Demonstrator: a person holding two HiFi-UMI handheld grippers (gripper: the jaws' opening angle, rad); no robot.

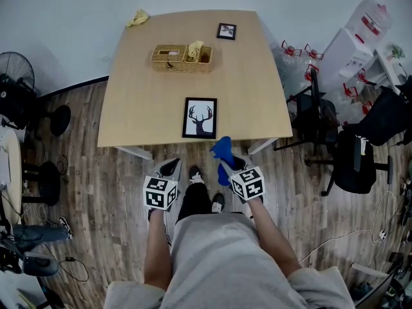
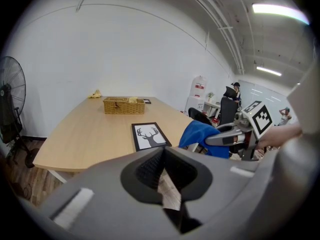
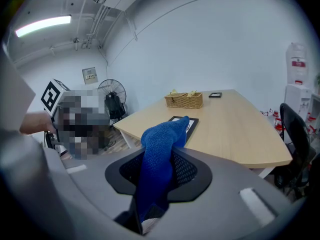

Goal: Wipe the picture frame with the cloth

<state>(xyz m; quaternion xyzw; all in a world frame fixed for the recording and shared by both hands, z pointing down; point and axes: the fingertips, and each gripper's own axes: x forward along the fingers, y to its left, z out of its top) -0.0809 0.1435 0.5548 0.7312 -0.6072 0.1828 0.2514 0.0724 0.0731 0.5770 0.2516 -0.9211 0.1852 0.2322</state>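
Just short of the pale wooden table's (image 1: 141,102) near edge, the left gripper (image 1: 172,165) has its jaws closed on nothing. The right gripper (image 1: 225,163) pinches a blue towelling cloth (image 1: 223,148). The black picture frame with a deer print (image 1: 199,117) lies flat just inside that edge. The woven wicker basket (image 1: 181,57) sits farther in. No lettering is readable.

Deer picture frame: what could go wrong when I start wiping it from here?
The deer picture frame lies loose near the front edge of the table; a wipe pulled toward you might slide it off. The left gripper hangs off the table, so nothing steadies the frame.
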